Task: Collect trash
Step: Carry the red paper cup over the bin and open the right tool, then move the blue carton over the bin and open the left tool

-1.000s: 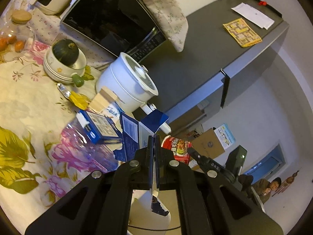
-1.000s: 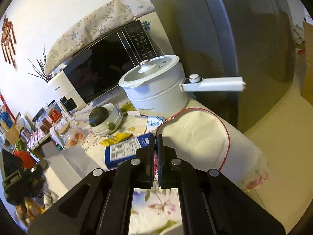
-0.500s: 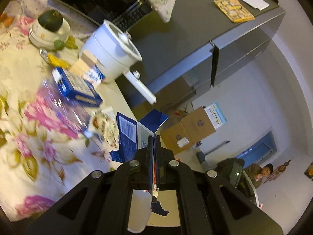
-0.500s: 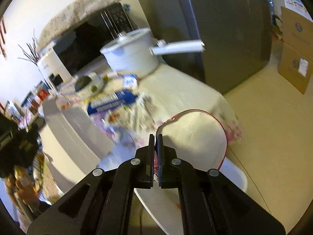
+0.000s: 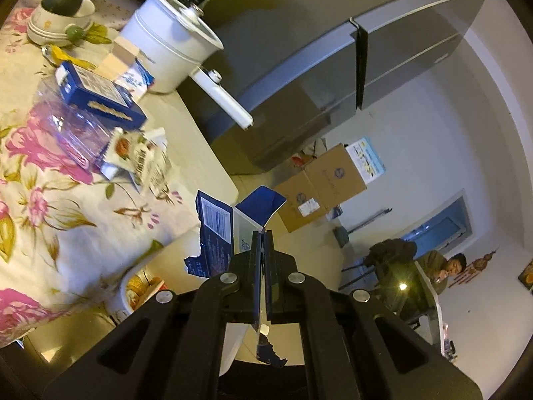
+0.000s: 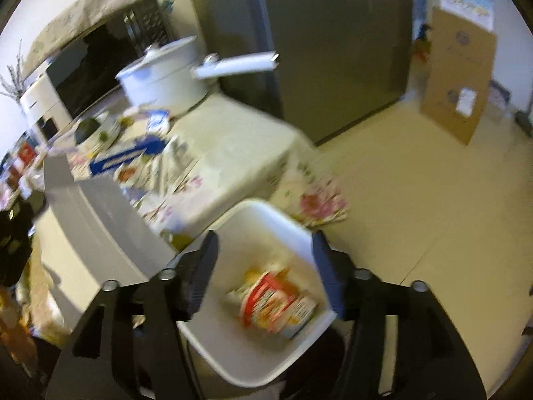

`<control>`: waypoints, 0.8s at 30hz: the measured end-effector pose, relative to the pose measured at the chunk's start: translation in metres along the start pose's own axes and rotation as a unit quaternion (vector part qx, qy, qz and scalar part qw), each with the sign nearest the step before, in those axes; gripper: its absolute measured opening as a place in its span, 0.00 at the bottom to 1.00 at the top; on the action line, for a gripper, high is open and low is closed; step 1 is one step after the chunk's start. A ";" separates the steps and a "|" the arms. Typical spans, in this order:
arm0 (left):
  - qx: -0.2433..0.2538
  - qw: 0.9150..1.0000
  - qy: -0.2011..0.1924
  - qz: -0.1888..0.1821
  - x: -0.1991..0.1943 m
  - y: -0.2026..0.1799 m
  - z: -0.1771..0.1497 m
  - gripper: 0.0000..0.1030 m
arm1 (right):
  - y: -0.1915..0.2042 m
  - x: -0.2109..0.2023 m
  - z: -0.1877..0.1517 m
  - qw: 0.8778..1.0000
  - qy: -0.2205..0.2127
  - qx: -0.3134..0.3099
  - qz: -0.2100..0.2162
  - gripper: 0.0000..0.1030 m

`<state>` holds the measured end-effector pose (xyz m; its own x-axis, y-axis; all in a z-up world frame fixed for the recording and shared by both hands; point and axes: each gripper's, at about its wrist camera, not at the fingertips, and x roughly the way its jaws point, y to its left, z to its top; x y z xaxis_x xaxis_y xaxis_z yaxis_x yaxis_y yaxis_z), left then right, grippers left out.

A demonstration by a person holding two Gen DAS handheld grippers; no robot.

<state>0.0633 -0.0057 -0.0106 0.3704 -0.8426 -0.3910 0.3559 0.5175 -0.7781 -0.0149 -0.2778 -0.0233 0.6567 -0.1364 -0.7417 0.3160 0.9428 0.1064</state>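
**Wrapper dropped into bin; torn carton still in left grip**

Both grippers have travelled off the table edge since the earlier frames, and the red-rimmed wrapper [image 6: 278, 303] that was pinched in the right gripper [image 6: 265, 278] now lies loose inside the white bin [image 6: 233, 353].

Left wrist view, left to right: the floral tablecloth [image 5: 50, 200] carries a blue box [image 5: 96, 95], a crumpled snack packet [image 5: 140, 155] and a white pot [image 5: 170, 51] with a long handle. Below the table edge a corner of the bin shows, with trash inside. The left gripper [image 5: 263, 250] has its jaws pressed together on a torn blue carton [image 5: 216, 230], which sticks up and to the left of the fingers, beyond the table edge. A grey refrigerator [image 5: 316, 76] stands behind, a cardboard box [image 5: 326, 183] on the floor to its right.

Right wrist view, left to right: the table, blurred, then the bin directly below the right gripper. Its jaws are opening and stand spread, nothing between the pads; the wrapper rests on the bin's floor among other scraps, framed by the two fingers [image 6: 203, 266].
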 end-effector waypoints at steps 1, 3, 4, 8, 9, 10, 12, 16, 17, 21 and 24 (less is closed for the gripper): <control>0.002 1.000 0.004 0.002 0.005 -0.002 -0.001 0.01 | -0.001 -0.003 0.003 1.000 -0.013 0.002 -0.013 0.71; 0.006 1.000 0.011 0.004 0.012 -0.005 -0.003 0.01 | -0.005 -0.010 0.005 0.998 -0.044 0.010 -0.048 0.81; 0.009 1.000 0.016 0.006 0.017 -0.006 -0.004 0.01 | -0.008 -0.013 0.006 0.997 -0.055 0.016 -0.060 0.86; 0.016 0.999 0.037 0.015 0.040 -0.008 -0.010 0.01 | -0.020 -0.016 0.008 0.994 -0.068 0.035 -0.082 0.90; 0.017 0.999 0.041 0.018 0.044 -0.008 -0.011 0.01 | -0.022 -0.014 0.008 0.994 -0.063 0.039 -0.081 0.90; 0.020 0.998 0.047 0.023 0.051 -0.007 -0.012 0.02 | -0.022 -0.013 0.008 0.994 -0.058 0.042 -0.079 0.91; 0.023 0.997 0.062 0.034 0.064 -0.005 -0.015 0.02 | -0.023 -0.012 0.008 0.995 -0.054 0.044 -0.078 0.91; 0.022 0.996 0.082 0.040 0.080 0.001 -0.020 0.06 | -0.020 -0.011 0.009 0.994 -0.055 0.041 -0.081 0.91; 0.023 0.995 0.087 0.042 0.083 0.002 -0.021 0.12 | -0.019 -0.010 0.008 0.994 -0.054 0.040 -0.081 0.91; 0.024 0.994 0.090 0.051 0.085 0.005 -0.022 0.34 | -0.015 -0.008 0.007 0.995 -0.047 0.036 -0.078 0.91; 0.029 0.993 0.089 0.066 0.085 0.006 -0.022 0.39 | -0.011 -0.007 0.007 0.995 -0.045 0.029 -0.079 0.91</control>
<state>0.0781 -0.0771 -0.0592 0.2618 -0.7772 -0.5722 0.3658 0.6285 -0.6864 -0.0178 -0.2891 -0.0142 0.6542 -0.3105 -0.6896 0.4577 0.8884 0.0342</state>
